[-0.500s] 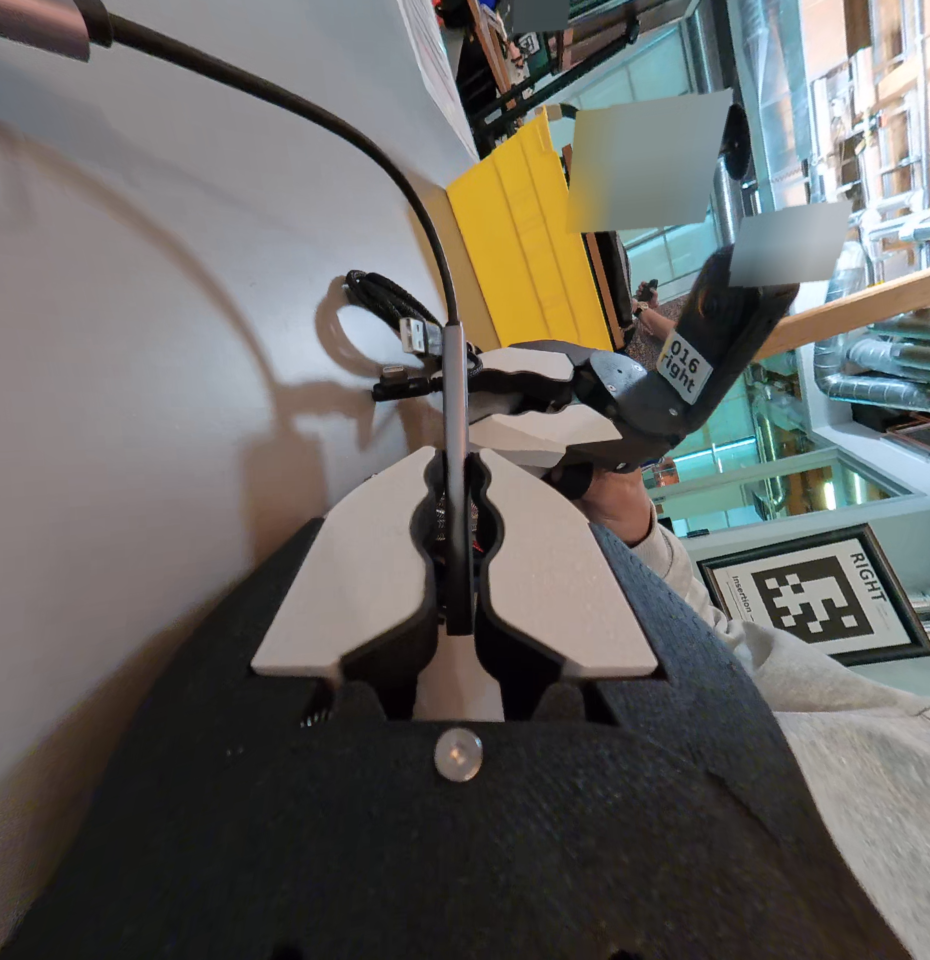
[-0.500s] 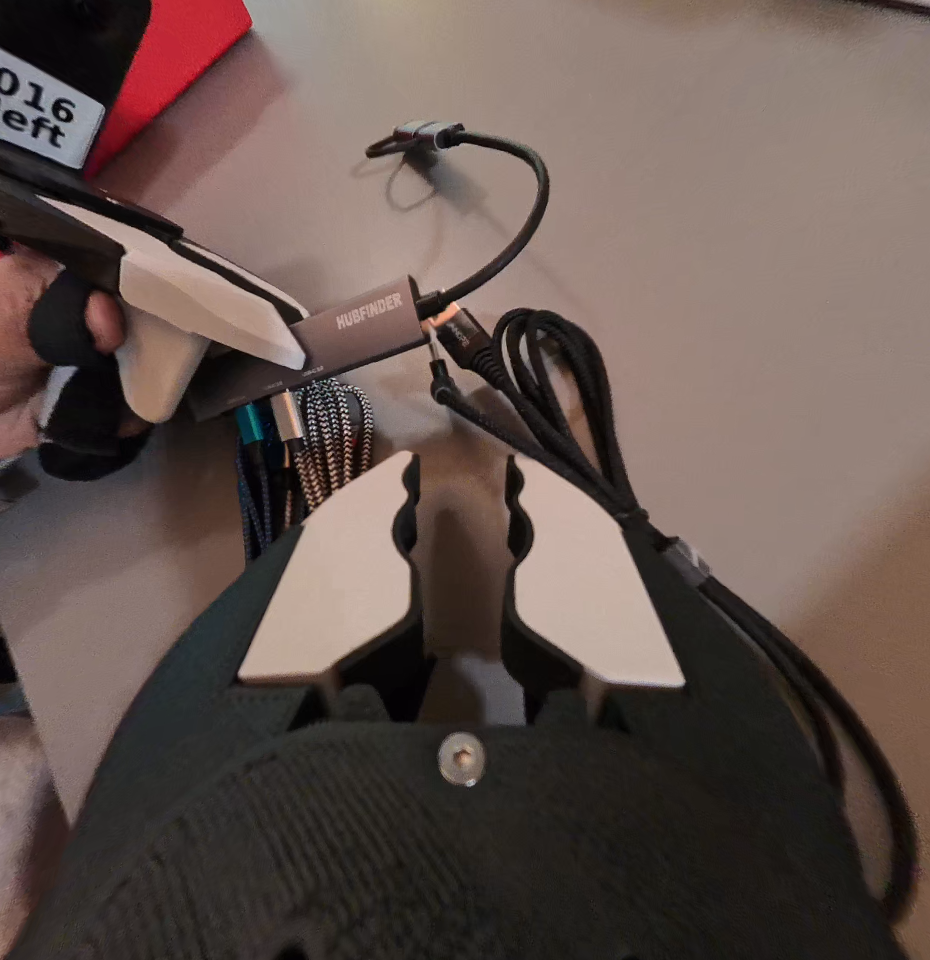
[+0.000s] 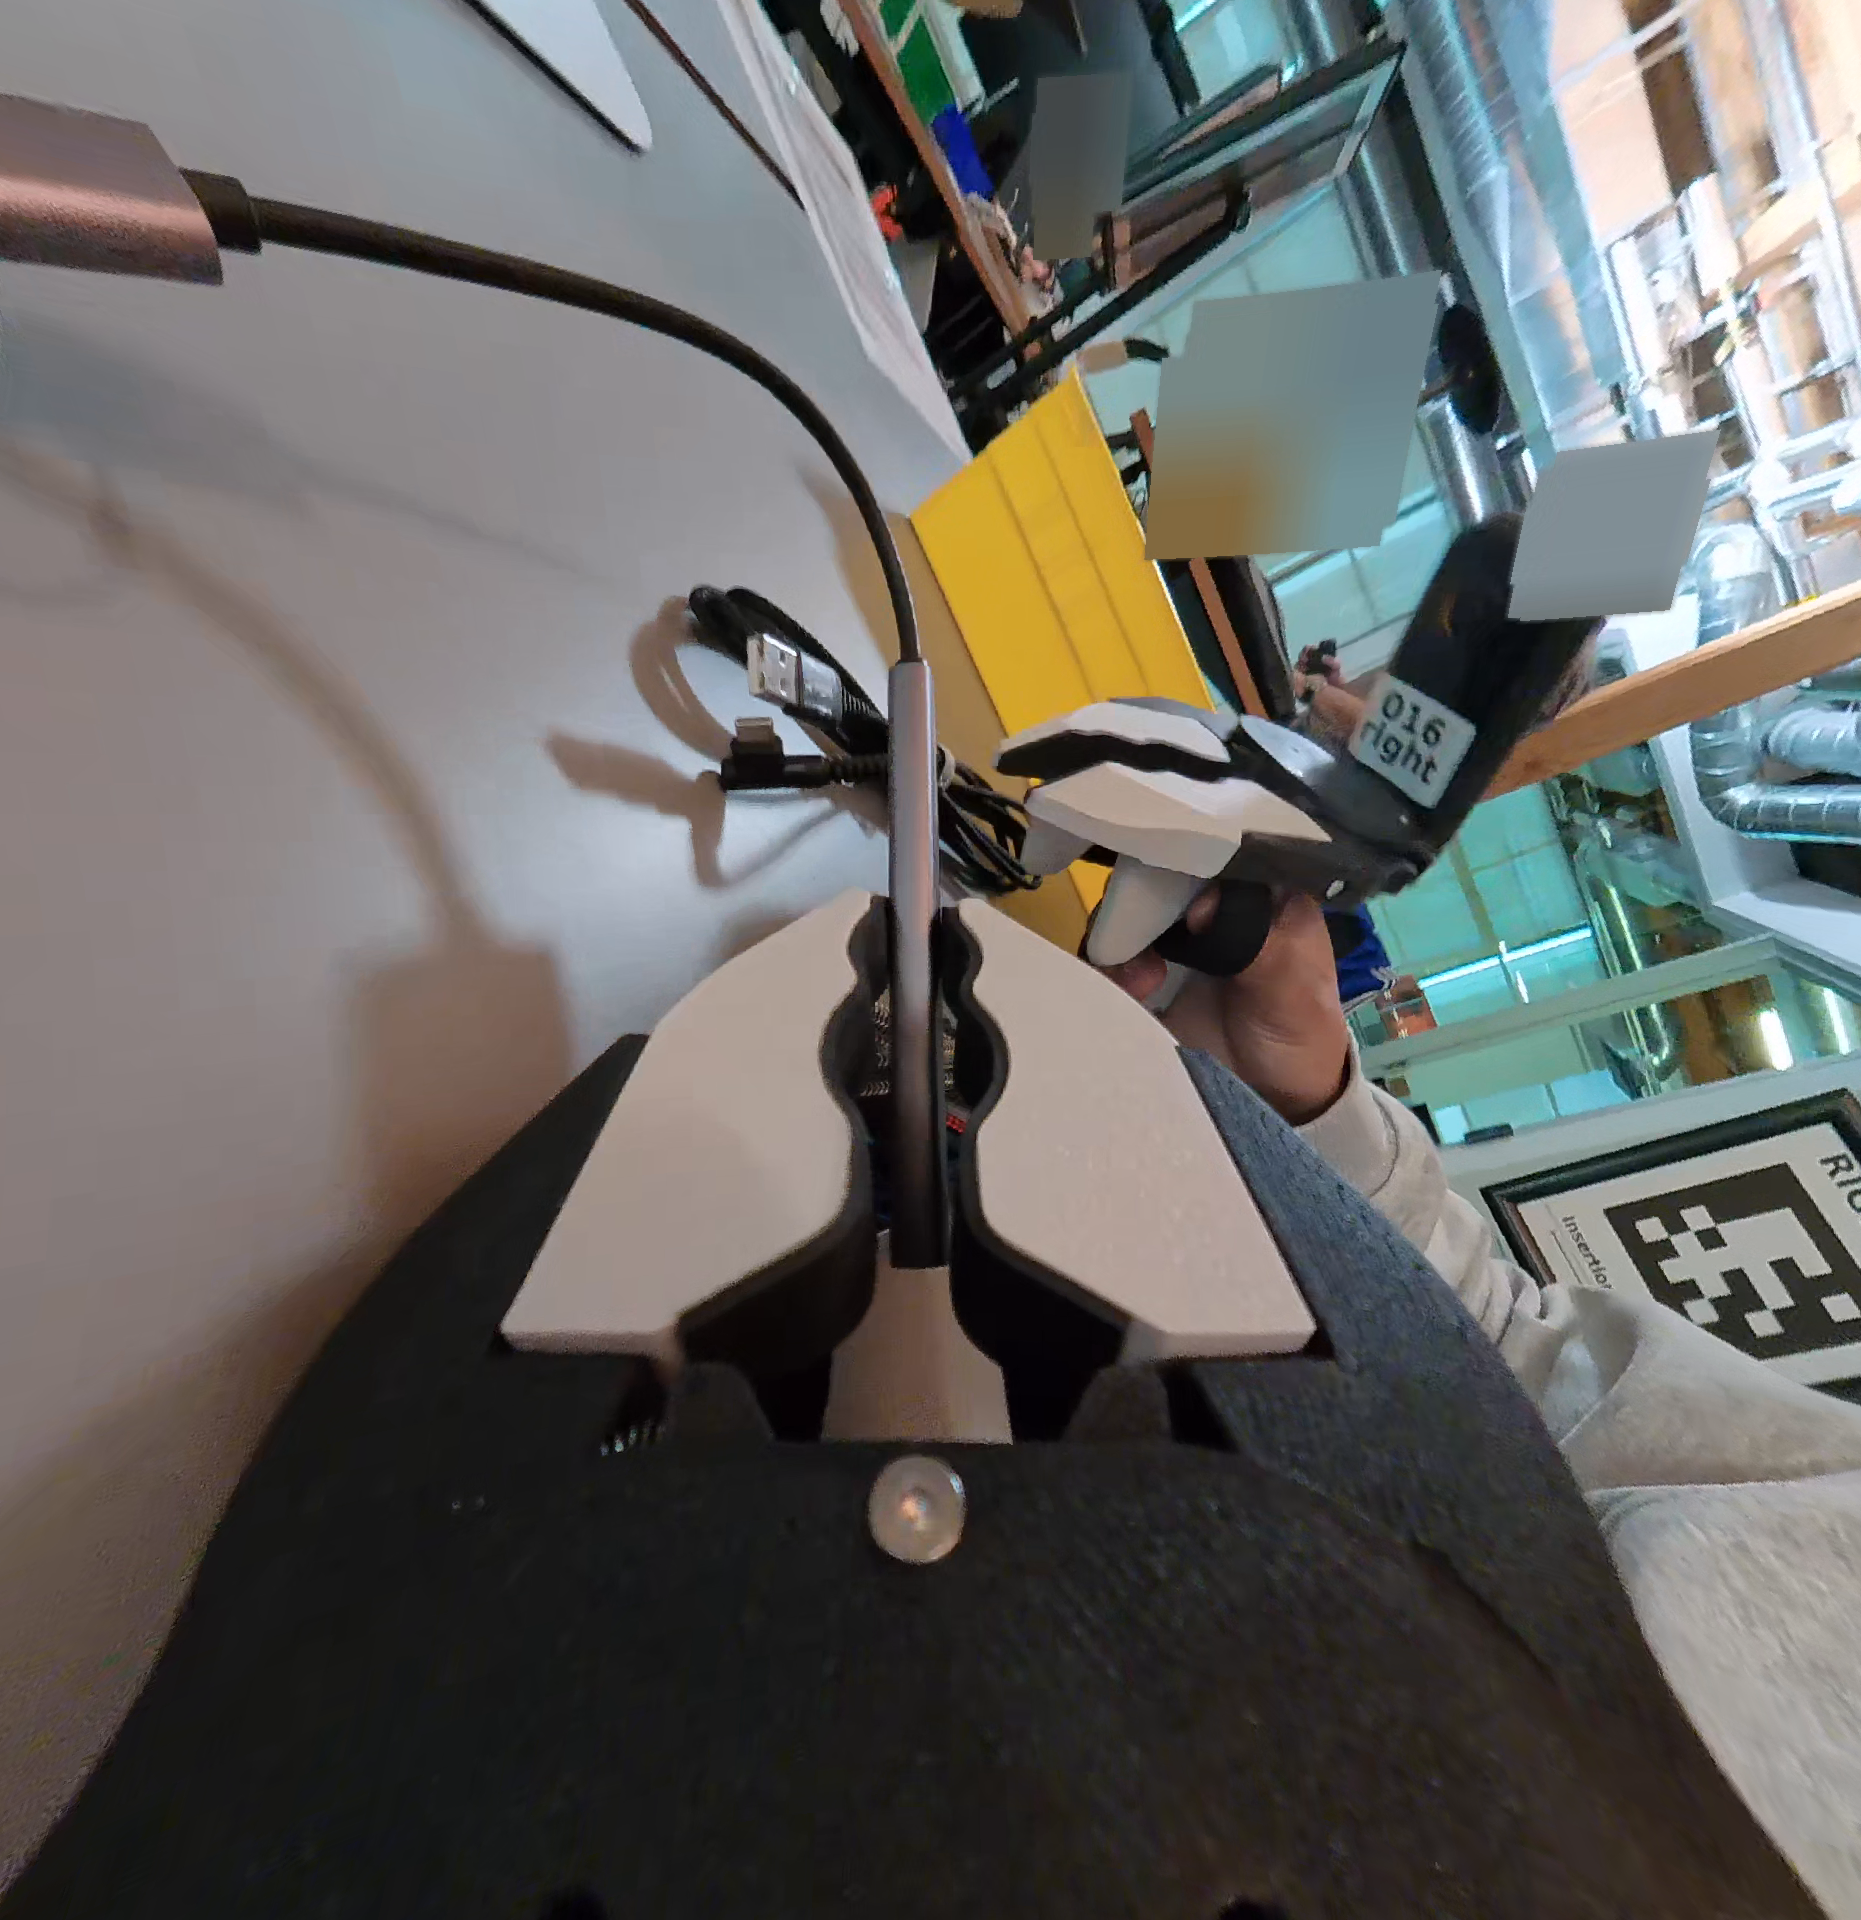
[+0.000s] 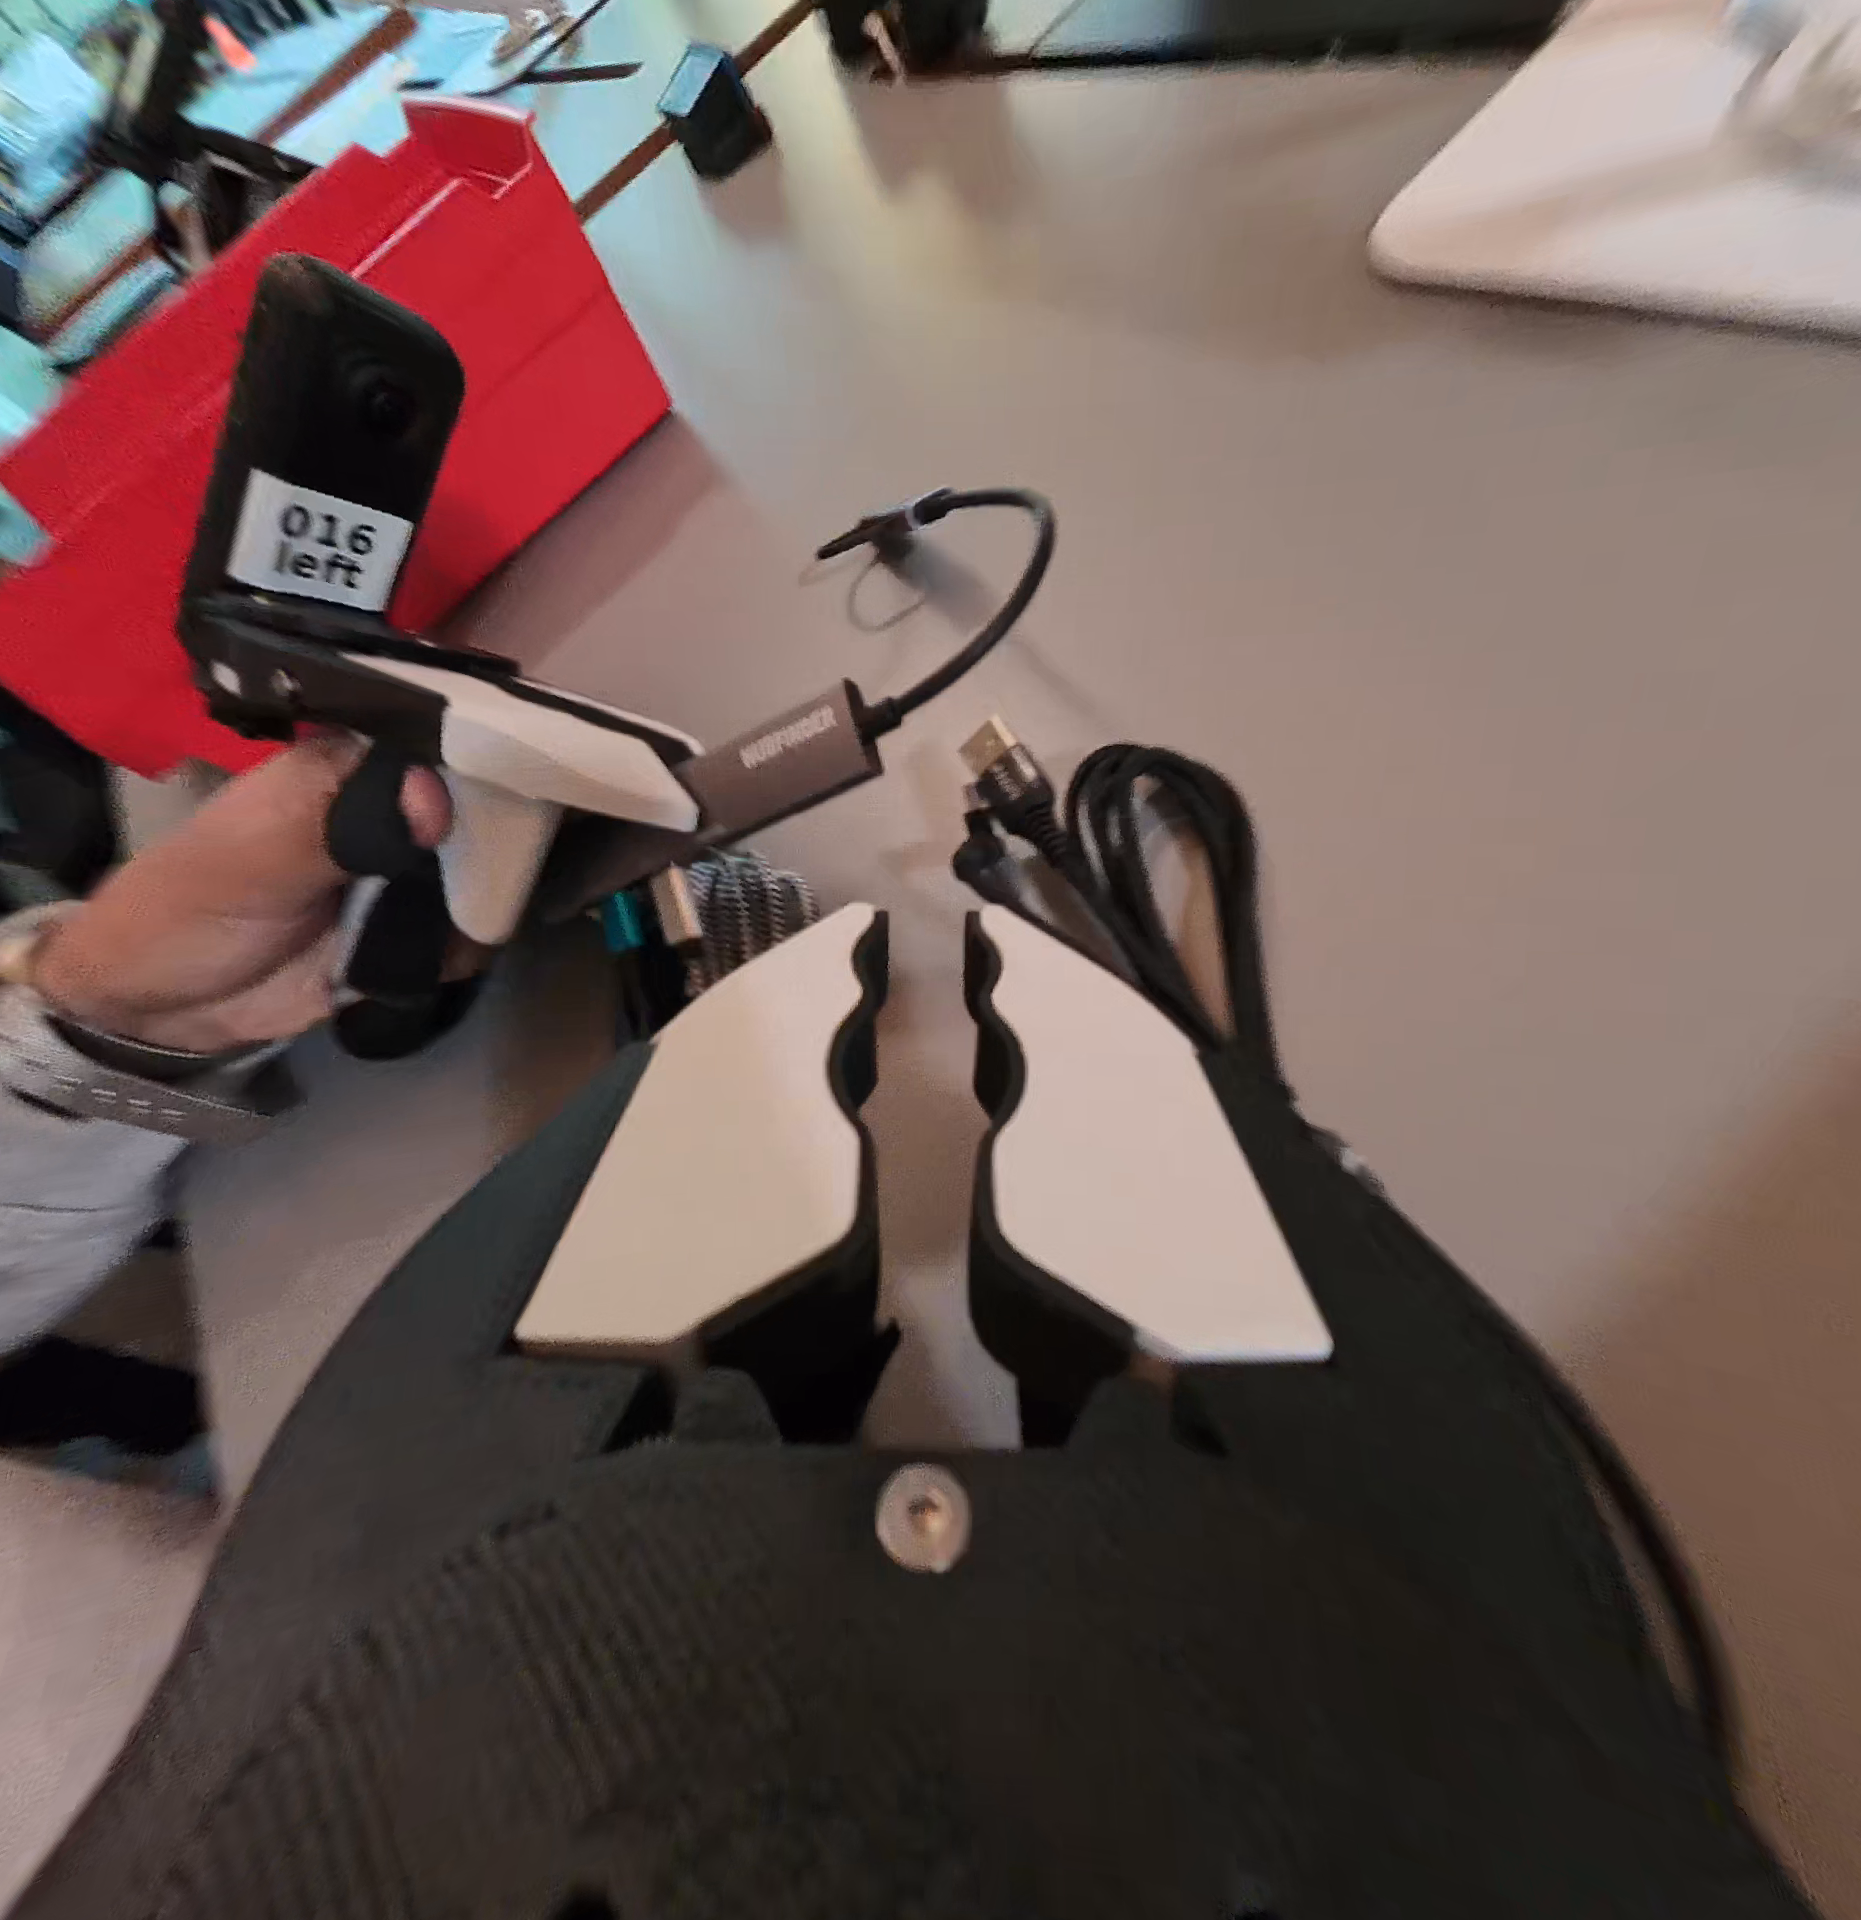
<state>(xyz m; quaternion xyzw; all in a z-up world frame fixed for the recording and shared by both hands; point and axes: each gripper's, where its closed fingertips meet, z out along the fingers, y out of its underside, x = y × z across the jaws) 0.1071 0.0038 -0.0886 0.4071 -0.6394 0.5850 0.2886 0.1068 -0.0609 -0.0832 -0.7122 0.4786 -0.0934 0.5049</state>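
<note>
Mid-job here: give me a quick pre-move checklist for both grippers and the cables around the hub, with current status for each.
1. Left gripper clamped on grey hub: ok.
2. Right gripper open, nothing between its fingers: ok.
3. Black braided cable's USB plug lying free near the hub's end: ok.
4. Hub's own lead unsnagged, its plug resting on the table: ok.
5. Which hub ports are free: cannot tell, the left gripper hides them.
</note>
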